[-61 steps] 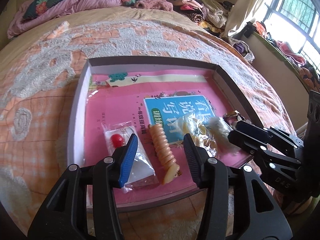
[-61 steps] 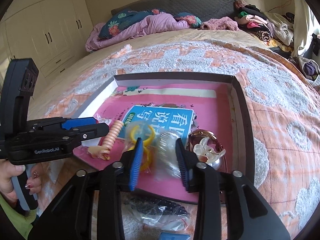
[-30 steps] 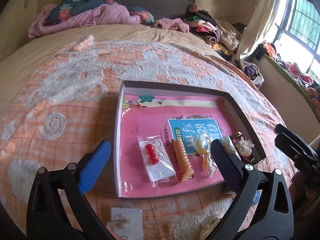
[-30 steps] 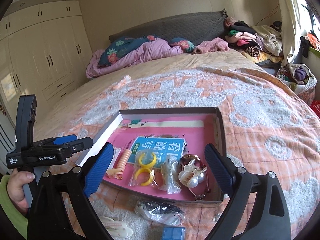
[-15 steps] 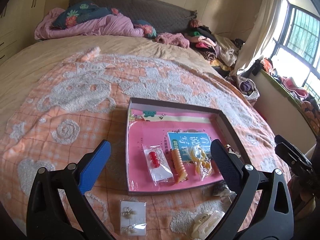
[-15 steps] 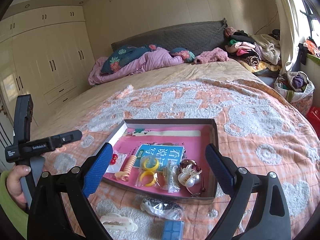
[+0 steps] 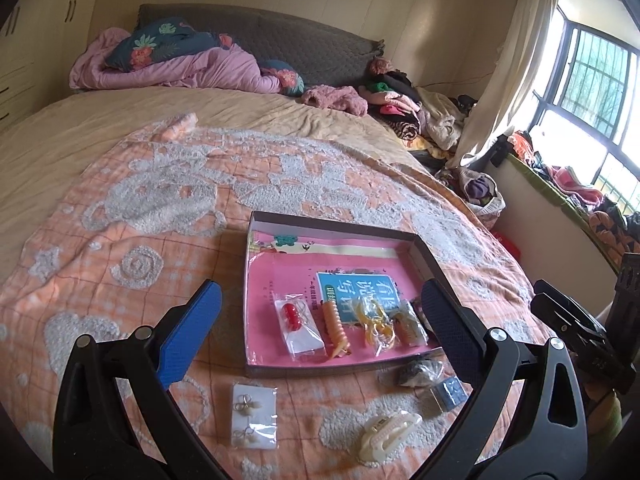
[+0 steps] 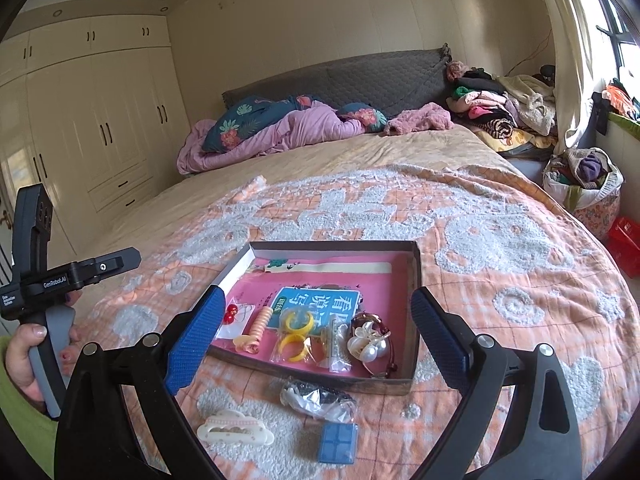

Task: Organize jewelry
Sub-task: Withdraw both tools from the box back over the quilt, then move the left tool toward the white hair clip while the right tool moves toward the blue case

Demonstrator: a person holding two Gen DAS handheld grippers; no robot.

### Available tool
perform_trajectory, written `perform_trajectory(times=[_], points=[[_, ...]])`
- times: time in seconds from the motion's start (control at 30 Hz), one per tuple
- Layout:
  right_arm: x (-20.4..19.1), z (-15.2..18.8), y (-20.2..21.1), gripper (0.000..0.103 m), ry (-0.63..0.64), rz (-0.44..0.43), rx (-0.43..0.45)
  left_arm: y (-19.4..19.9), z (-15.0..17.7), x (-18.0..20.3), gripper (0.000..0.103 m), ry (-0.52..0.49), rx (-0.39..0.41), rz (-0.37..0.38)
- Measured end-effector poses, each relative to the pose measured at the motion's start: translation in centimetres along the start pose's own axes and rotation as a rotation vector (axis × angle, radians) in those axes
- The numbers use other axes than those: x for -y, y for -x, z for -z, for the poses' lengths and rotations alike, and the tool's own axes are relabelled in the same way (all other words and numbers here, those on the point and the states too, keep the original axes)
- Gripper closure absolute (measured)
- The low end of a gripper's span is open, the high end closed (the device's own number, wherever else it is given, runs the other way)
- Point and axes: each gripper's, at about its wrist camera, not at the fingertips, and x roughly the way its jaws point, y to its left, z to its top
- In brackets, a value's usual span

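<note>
While hovering spread and empty, left tongs (image 7: 320, 320) face the box (image 7: 424, 252) on the bed; just before its near wall lie an earring card (image 7: 255, 416) and cream claw clip (image 7: 390, 436): light, stiff, probably best pinched at edges.

Right tongs (image 8: 314, 330), likewise wide, frame the box (image 8: 414, 276); before it, a slippery bagged piece (image 8: 316, 398), blue case (image 8: 337, 442).

pearl clip (image 8: 366, 344): hidden behind finger in left view | dark bagged item (image 8: 316, 398): contents unclear
</note>
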Motion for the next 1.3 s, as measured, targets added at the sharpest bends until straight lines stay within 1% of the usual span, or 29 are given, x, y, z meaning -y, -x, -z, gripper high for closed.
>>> perform_trajectory(times=[0.23,0.5,0.67,1.0,1.3], points=[[0.2,0.2,1.2,0.010,-0.003,0.000,0.007,0.9,0.8,0.8,0.010,-0.012,0.001,0.007],[0.3,0.8,2.2,0.010,-0.004,-0.001,0.001,1.4,2.1,1.6,0.010,-0.048,-0.011,-0.009],[0.4,1.5,2.6,0.010,-0.006,0.003,-0.011,1.7,2.9,1.7,0.010,-0.052,-0.021,-0.021],[0.3,3.0,2.6,0.010,-0.003,0.004,-0.052,1.4,5.1,2.6,0.010,-0.080,-0.074,-0.032],[0.3,4.3,2.3,0.010,0.000,0.004,-0.095,1.2,6.7,2.5,0.010,-0.091,-0.116,-0.044]])
